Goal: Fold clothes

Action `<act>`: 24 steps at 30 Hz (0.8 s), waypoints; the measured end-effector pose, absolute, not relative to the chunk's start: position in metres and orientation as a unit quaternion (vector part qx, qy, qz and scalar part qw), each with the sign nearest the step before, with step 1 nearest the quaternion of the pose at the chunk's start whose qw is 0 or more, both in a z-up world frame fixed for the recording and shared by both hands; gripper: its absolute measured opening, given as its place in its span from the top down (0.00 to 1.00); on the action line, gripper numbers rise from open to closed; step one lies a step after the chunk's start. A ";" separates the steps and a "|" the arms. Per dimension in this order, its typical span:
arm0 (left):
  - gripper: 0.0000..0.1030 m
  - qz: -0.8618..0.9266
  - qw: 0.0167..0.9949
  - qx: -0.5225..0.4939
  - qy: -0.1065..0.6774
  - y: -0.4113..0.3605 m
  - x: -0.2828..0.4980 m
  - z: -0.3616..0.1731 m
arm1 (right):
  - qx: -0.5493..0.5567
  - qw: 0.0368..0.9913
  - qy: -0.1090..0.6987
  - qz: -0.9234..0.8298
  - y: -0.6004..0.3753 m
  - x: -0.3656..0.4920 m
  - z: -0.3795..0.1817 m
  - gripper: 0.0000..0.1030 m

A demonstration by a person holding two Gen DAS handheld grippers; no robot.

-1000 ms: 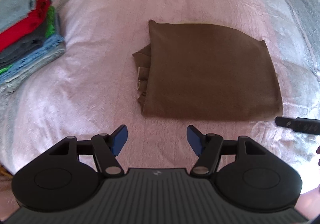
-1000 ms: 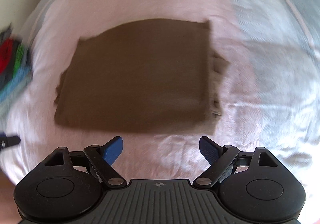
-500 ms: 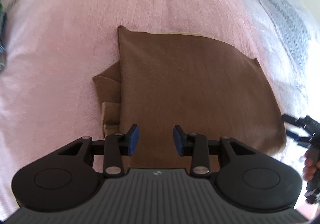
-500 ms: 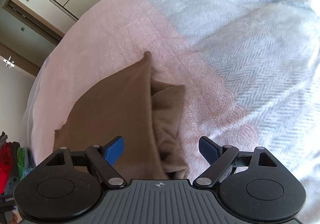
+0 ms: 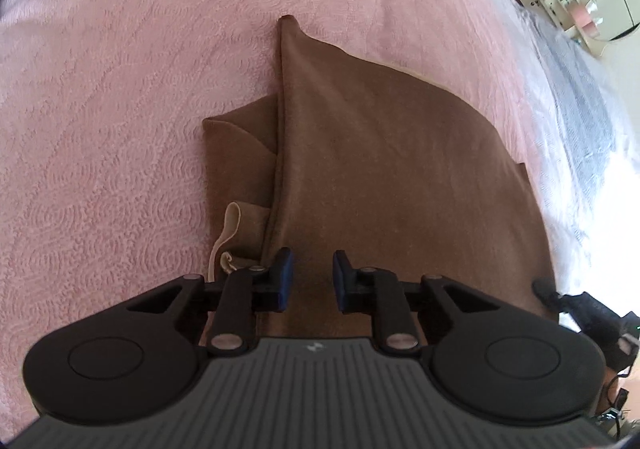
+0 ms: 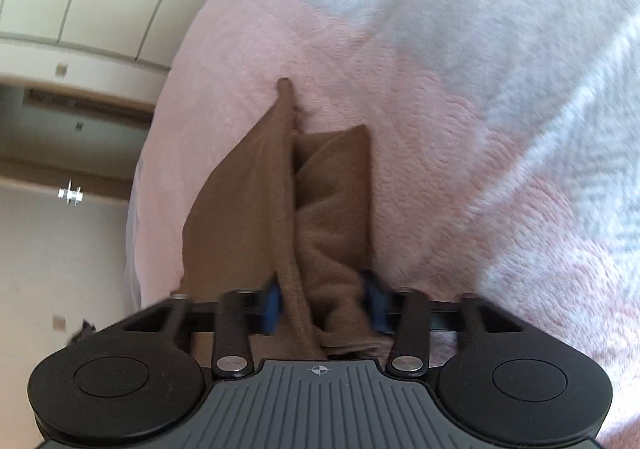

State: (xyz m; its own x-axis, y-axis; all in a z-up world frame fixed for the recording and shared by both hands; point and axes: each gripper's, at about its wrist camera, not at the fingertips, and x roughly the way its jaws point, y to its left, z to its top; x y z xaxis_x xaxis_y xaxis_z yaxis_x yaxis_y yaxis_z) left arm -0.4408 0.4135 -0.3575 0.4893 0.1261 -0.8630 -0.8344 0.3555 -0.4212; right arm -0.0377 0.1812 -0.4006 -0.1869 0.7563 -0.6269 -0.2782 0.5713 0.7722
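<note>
Now the folded brown garment (image 5: pixel 384 185) lies on the pink bedspread (image 5: pixel 120 109). Left gripper (image 5: pixel 311 281) is closing over its near edge, pads apart; right gripper (image 6: pixel 324 303) is closing around bunched cloth.

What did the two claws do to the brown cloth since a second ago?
Both claws came down onto the brown cloth. The left claw now sits over its near edge, closing, with a gap left between its pads. The right claw is closing around the bunched layers at its corner. The cloth lies folded on the pink bedspread as before, not lifted.
</note>
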 end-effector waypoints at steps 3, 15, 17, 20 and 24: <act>0.83 0.320 0.731 -0.470 0.376 0.416 -0.446 -0.355 | 0.167 0.627 0.641 0.410 0.185 -0.043 -0.391 0.79; 0.82 0.348 0.720 -0.515 0.308 0.435 -0.533 -0.328 | -0.354 0.767 0.312 0.434 0.330 -0.247 -0.272 0.84; 0.81 0.356 0.713 -0.523 0.303 0.439 -0.555 -0.328 | -0.399 0.756 0.250 0.454 0.346 -0.301 -0.273 0.84; 0.81 0.365 0.700 -0.536 0.300 0.445 -0.588 -0.333 | -0.454 0.727 0.191 0.479 0.361 -0.373 -0.290 0.83; 0.81 0.372 0.687 -0.549 0.299 0.452 -0.625 -0.342 | -0.504 0.686 0.150 0.503 0.370 -0.443 -0.329 0.83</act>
